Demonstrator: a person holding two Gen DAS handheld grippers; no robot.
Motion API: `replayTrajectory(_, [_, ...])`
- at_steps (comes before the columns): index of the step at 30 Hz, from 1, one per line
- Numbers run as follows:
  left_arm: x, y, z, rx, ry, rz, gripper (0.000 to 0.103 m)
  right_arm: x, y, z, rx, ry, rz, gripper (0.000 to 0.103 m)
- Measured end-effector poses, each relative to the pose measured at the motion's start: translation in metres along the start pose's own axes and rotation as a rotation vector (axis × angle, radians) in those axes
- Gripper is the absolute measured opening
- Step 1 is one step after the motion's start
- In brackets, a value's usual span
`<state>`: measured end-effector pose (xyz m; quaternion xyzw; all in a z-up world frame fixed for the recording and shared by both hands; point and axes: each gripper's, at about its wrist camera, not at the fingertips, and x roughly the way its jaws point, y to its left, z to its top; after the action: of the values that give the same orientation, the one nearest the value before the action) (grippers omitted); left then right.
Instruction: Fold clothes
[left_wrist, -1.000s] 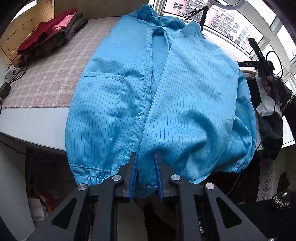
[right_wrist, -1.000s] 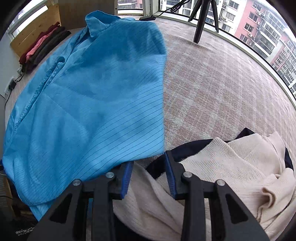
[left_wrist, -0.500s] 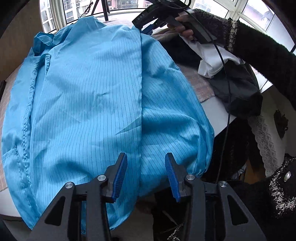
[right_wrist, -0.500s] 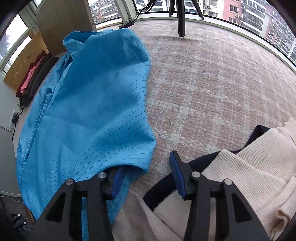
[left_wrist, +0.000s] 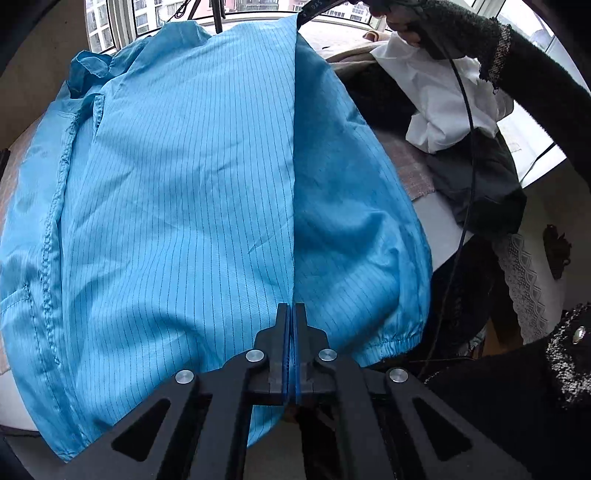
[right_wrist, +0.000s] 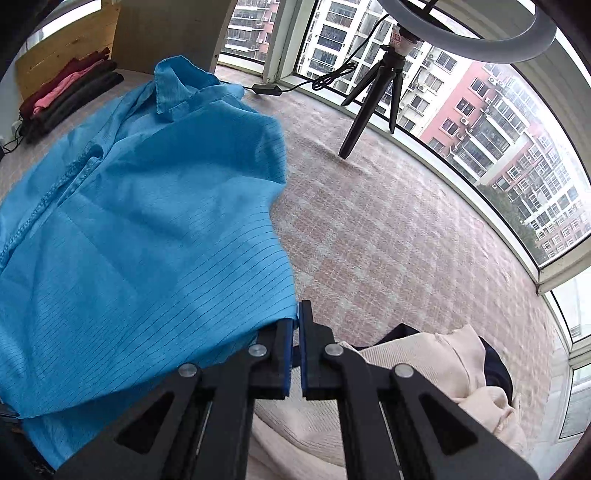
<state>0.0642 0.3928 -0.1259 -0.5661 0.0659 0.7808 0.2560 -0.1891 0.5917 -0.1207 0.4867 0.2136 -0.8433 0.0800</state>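
Observation:
A blue pinstriped jacket (left_wrist: 184, 192) lies spread on the table, its collar at the far end and its hem hanging over the near edge. My left gripper (left_wrist: 292, 314) is shut on the jacket's folded edge near the hem. The same jacket shows in the right wrist view (right_wrist: 140, 229). My right gripper (right_wrist: 296, 317) is shut on the jacket's right edge, near the shoulder end. The right gripper's body also shows in the left wrist view (left_wrist: 321, 5), at the far end of the same fold line.
A checked cloth (right_wrist: 388, 229) covers the table. A pile of cream and dark clothes (right_wrist: 424, 376) lies at the right, also in the left wrist view (left_wrist: 450, 103). Folded clothes (right_wrist: 66, 92) are stacked far left. A ring-light tripod (right_wrist: 373, 99) stands by the windows.
Both grippers were open half a second ago. Both have closed on the jacket's right folded edge, the left near the hem, the right near the shoulder.

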Motion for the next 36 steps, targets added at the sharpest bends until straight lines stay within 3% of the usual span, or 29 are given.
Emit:
replayTrajectory(2, [-0.016,-0.006,0.007,-0.017,-0.039,-0.086,0.001,0.0,0.0,0.0,-0.032,0.002,-0.034,0.003])
replayTrajectory(5, [-0.01,-0.03,0.017,0.039,-0.041,-0.147,0.002,0.009,-0.002,-0.003,-0.025,0.028,-0.027,0.003])
replayTrajectory(9, [0.033,-0.065,0.022,0.105,0.039,-0.176,0.006,0.033,-0.004,-0.006,-0.001,0.065,-0.04,0.003])
replayTrajectory(13, [0.05,-0.067,0.019,0.036,0.125,-0.278,0.016,0.049,0.003,-0.014,-0.031,0.109,-0.064,0.003])
replayTrajectory(17, [-0.004,-0.045,0.011,0.019,0.065,-0.272,0.031,0.047,0.007,-0.023,-0.106,0.203,-0.06,0.003])
replayTrajectory(18, [-0.021,-0.032,0.012,0.006,0.044,-0.251,0.036,0.038,0.006,-0.027,-0.128,0.216,-0.052,0.005])
replayTrajectory(20, [-0.051,-0.004,0.017,-0.011,0.005,-0.183,0.038,0.02,0.005,-0.034,-0.166,0.235,-0.036,0.008])
replayTrajectory(24, [-0.082,0.078,0.061,-0.056,-0.029,0.043,0.038,-0.042,-0.013,-0.029,-0.097,0.111,-0.014,0.01])
replayTrajectory(26, [-0.081,0.114,0.101,-0.095,-0.056,0.075,0.037,-0.065,-0.016,-0.015,0.02,-0.003,0.103,0.01])
replayTrajectory(29, [-0.065,0.152,0.165,-0.117,-0.103,0.117,0.036,-0.069,0.005,0.0,0.185,-0.102,0.333,0.01])
replayTrajectory(31, [-0.047,0.169,0.207,-0.129,-0.113,0.104,0.035,-0.052,0.039,0.002,0.242,-0.092,0.429,0.01])
replayTrajectory(34, [-0.009,0.19,0.263,-0.118,-0.114,0.113,0.033,-0.018,0.079,-0.007,0.257,-0.043,0.443,0.01])
replayTrajectory(36, [0.011,0.205,0.291,-0.1,-0.111,0.149,0.018,0.006,0.102,-0.014,0.256,-0.006,0.428,0.01])
